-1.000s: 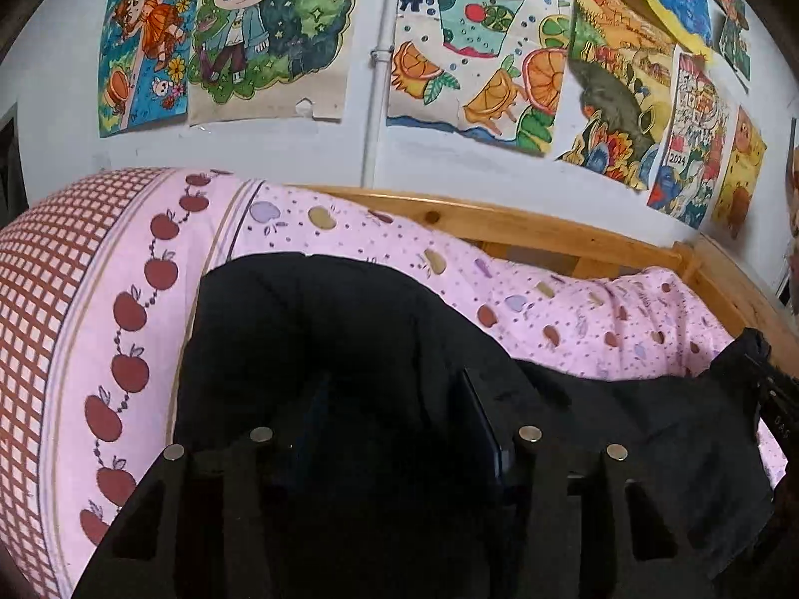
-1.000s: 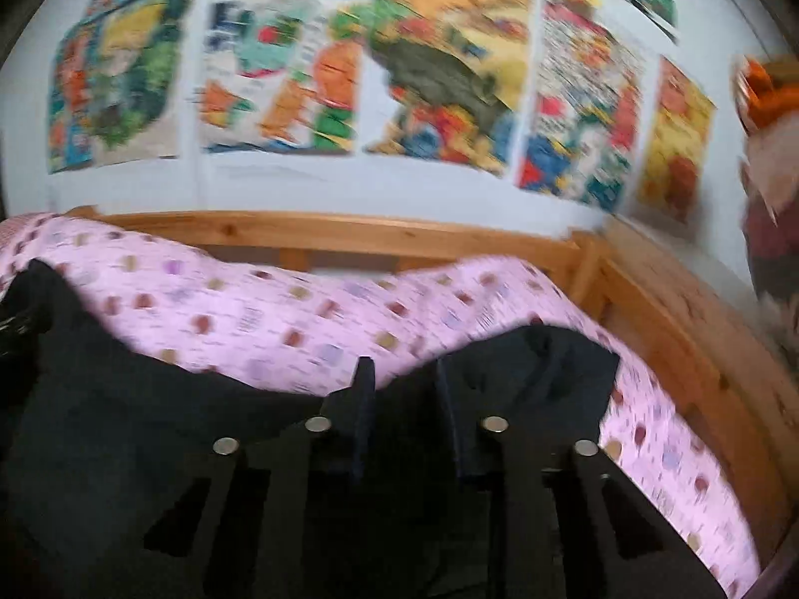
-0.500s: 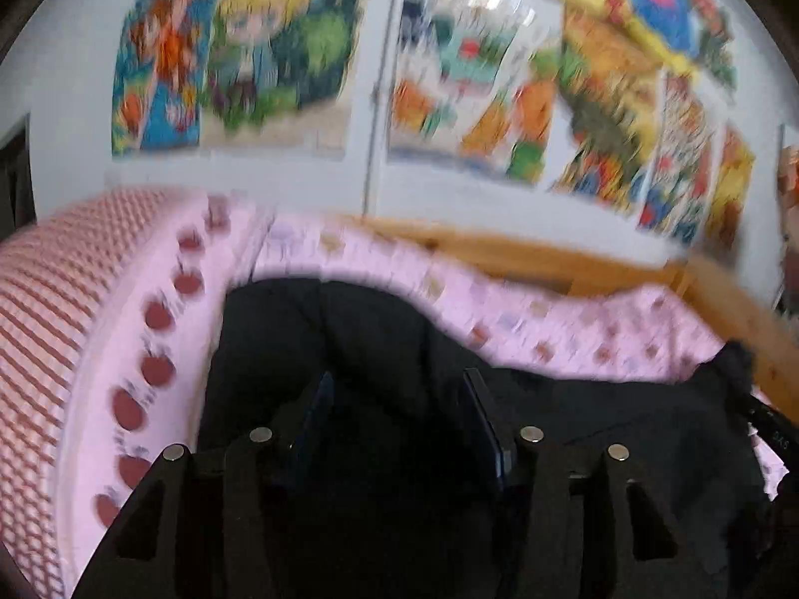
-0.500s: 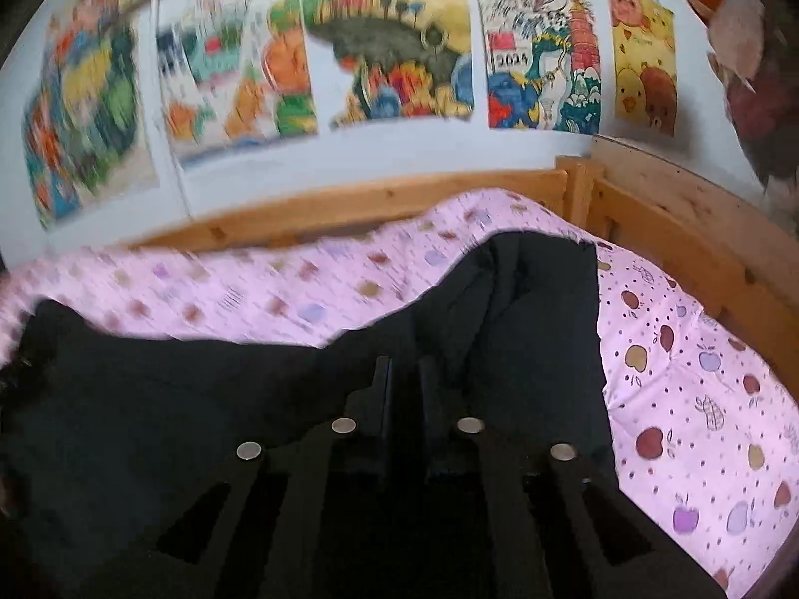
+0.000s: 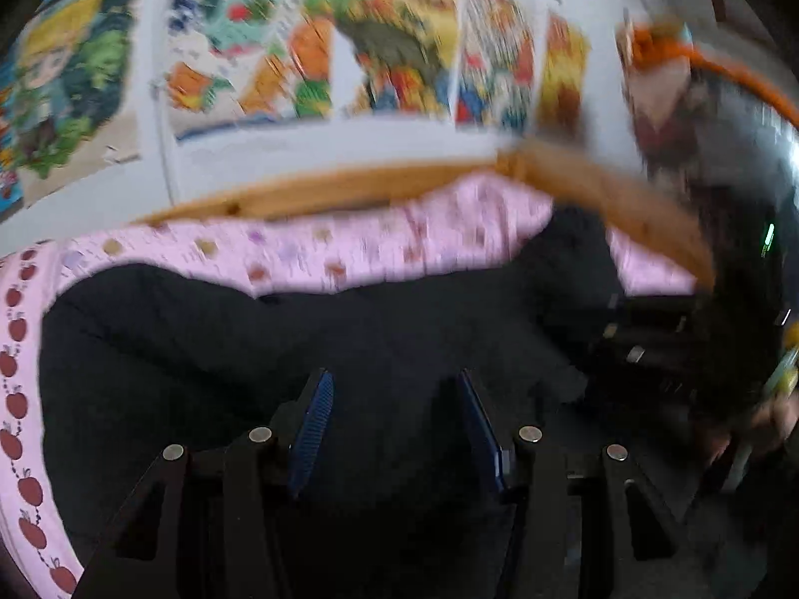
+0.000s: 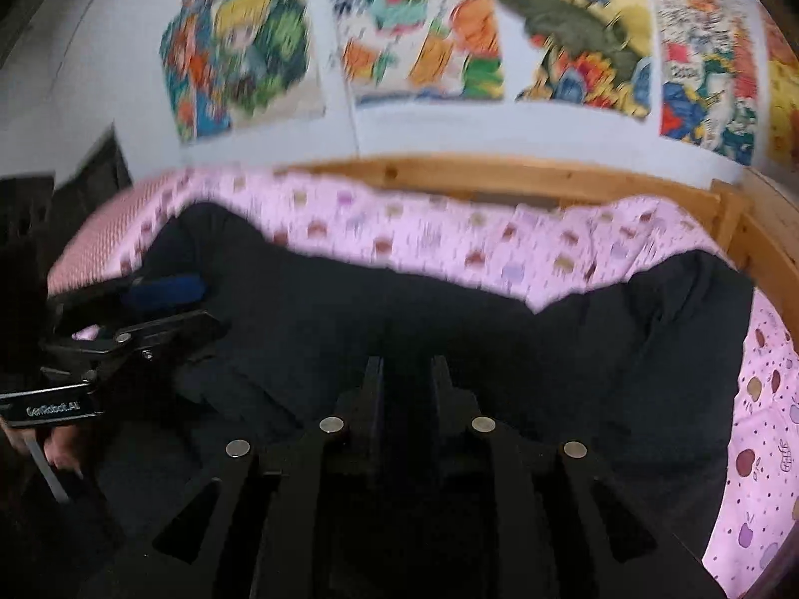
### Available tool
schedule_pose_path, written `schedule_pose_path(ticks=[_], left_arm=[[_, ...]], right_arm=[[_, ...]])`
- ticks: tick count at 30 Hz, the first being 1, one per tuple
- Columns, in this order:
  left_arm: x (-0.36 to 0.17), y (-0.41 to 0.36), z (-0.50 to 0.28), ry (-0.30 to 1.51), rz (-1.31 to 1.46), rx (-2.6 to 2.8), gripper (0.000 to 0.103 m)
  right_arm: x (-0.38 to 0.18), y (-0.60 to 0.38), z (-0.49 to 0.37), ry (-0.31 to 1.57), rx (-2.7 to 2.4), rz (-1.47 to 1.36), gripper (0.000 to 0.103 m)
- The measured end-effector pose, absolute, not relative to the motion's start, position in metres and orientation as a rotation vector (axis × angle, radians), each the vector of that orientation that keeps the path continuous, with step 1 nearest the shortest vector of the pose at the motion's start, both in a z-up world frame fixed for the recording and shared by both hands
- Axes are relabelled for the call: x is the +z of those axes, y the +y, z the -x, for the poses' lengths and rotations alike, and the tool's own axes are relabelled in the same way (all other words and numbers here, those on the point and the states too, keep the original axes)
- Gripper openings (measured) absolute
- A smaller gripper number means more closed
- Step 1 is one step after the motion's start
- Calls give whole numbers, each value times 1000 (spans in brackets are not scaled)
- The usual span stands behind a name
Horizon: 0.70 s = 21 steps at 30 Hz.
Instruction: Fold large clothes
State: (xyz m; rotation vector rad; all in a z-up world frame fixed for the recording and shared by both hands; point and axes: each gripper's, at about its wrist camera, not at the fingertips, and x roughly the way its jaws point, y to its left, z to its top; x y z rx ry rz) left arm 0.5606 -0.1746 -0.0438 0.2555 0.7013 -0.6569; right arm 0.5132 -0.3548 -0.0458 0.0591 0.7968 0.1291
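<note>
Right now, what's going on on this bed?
A person holds a tool in each hand over a black garment spread on the pink apple-print bedding. The right tool has narrow jaws that have just been opening, dark fabric between them. The left tool stands open above the cloth. No fold shows yet.

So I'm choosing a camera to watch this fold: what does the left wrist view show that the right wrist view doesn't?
Only the left wrist view shows the left gripper's blue pads from behind, standing apart over the cloth, and the apple-border pillow. Only the right wrist view shows the right gripper with jaws nearly together, and the left gripper from the side. Both share the black garment, pink bedsheet, wooden bed frame and wall drawings.
</note>
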Motion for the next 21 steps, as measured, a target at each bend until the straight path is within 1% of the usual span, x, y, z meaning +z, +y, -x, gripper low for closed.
schedule_pose_path(ticks=[4, 7, 12, 17, 21], left_arm=[[-67, -192, -551, 712, -463, -620, 49], [-76, -201, -550, 714, -521, -587, 49], [-86, -207, -556, 722, -558, -554, 49], [-75, -199, -549, 687, -522, -559, 49], [-62, -190, -543, 704, -464, -533, 50]], right_arm=[[-68, -363, -519, 904, 182, -54, 16], [-80, -369, -520, 918, 208, -101, 16], [-96, -373, -515, 899, 213, -140, 16], [-89, -376, -504, 834, 221, -161, 16], [-78, -378, -493, 813, 199, -185, 16]])
